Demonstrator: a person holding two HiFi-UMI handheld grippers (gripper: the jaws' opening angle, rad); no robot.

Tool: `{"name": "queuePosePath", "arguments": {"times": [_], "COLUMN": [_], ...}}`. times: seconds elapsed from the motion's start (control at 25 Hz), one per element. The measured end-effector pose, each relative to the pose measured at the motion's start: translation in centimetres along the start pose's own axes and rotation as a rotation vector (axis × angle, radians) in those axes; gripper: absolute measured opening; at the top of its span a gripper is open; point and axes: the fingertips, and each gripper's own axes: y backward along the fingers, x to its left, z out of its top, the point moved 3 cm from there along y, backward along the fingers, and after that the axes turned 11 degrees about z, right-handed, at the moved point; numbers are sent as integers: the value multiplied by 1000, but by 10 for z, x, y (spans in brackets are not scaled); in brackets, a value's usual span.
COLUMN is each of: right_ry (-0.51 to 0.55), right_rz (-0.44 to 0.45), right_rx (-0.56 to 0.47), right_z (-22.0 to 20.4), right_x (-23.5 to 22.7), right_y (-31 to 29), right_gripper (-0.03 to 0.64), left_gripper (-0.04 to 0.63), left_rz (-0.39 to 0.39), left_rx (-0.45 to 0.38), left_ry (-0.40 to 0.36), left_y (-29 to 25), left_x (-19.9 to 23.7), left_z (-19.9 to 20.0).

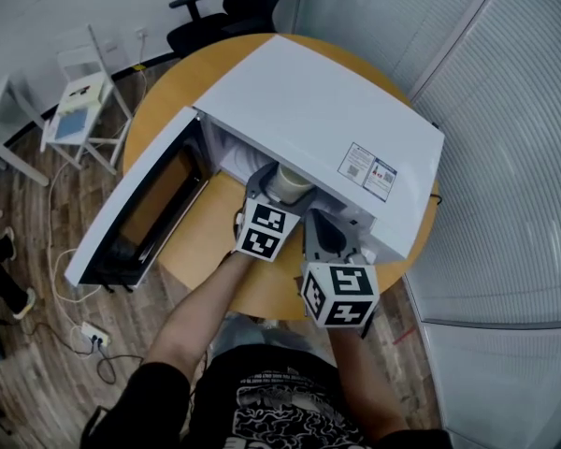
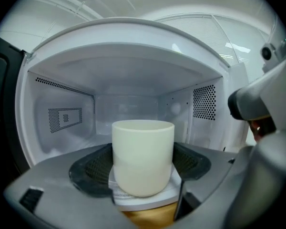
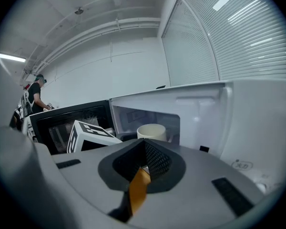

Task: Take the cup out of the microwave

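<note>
Microwave (image 1: pixel 327 110), white, on a round wooden table (image 1: pixel 210 241); its door (image 1: pixel 136 209) stands wide open at the left of the opening.

Writing: a small sticker (image 1: pixel 367 171) with blue and red patches lies on the microwave's top near its front right corner, but the print is too small to read. A faint oval emblem (image 3: pixel 241 164) on the front panel, right of the opening, is too blurred to read. Black-and-white square markers cover the cube (image 1: pixel 266 230) on your left tongs and the cube (image 1: pixel 339 293) on your right.

Cup (image 2: pixel 143 156), cream and without a handle, stands upright at the very front of the microwave's cavity, just inside the sill. Your left gripper (image 1: pixel 279 193) reaches into the opening, and its dark pads (image 2: pixel 93 168) press on the cup's two sides. Your right gripper (image 3: pixel 144 151) is outside the microwave, in front of the panel right of the opening. Its jaws are together with nothing between them.

Room: open space lies above and behind the cup within the cavity. The door bounds the opening's left side, and a strip of tabletop lies in front of the microwave.
</note>
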Motion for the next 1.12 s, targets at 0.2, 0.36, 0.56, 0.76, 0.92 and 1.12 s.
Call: {"name": "queuePosePath", "arguments": {"times": [0.2, 0.36, 0.56, 0.76, 0.92, 1.12], "right_ry": [-1, 2, 19, 41, 47, 60], "right_rz": [4, 13, 20, 28, 26, 18], "right_rx": [0, 2, 6, -3, -15, -28], "right_z": [0, 0, -1, 1, 4, 7], "right_x": [2, 6, 18, 37, 53, 75], "right_y": [2, 3, 3, 4, 6, 16], "right_gripper": [16, 15, 15, 15, 15, 15], "left_gripper": [396, 396, 396, 396, 396, 396], "left_rz": [19, 33, 55, 72, 80, 82], "left_rx": [-9, -15, -15, -15, -18, -17], "left_ry": [20, 29, 34, 37, 34, 46], "left_y": [15, 28, 50, 80, 105, 137], "left_x": [5, 8, 17, 29, 39, 47], "left_z": [0, 1, 2, 4, 8, 12]}}
